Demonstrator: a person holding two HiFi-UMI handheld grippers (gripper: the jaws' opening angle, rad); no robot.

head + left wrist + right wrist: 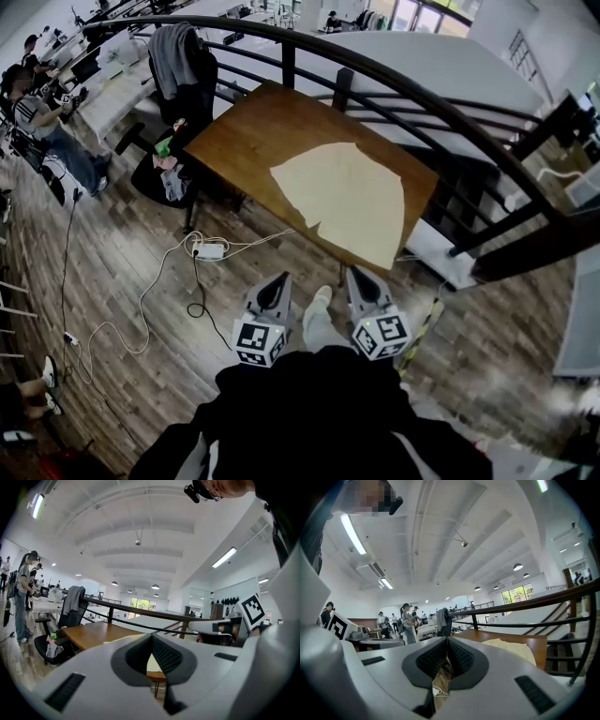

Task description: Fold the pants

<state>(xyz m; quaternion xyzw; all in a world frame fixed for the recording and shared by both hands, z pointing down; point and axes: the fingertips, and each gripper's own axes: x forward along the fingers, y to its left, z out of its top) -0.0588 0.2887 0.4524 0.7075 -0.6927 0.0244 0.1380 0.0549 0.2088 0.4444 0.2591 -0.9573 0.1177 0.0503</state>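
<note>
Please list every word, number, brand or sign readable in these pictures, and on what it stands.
No readable words, numbers or brands in any view.
Left cube and right cube: black-and-white square patterns only, no letters.

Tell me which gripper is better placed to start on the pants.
Right, narrowly. The right gripper and left gripper are both shut, empty and short of the table. In the head view the right one sits nearer the corner of the pants at the table's near edge.
</note>
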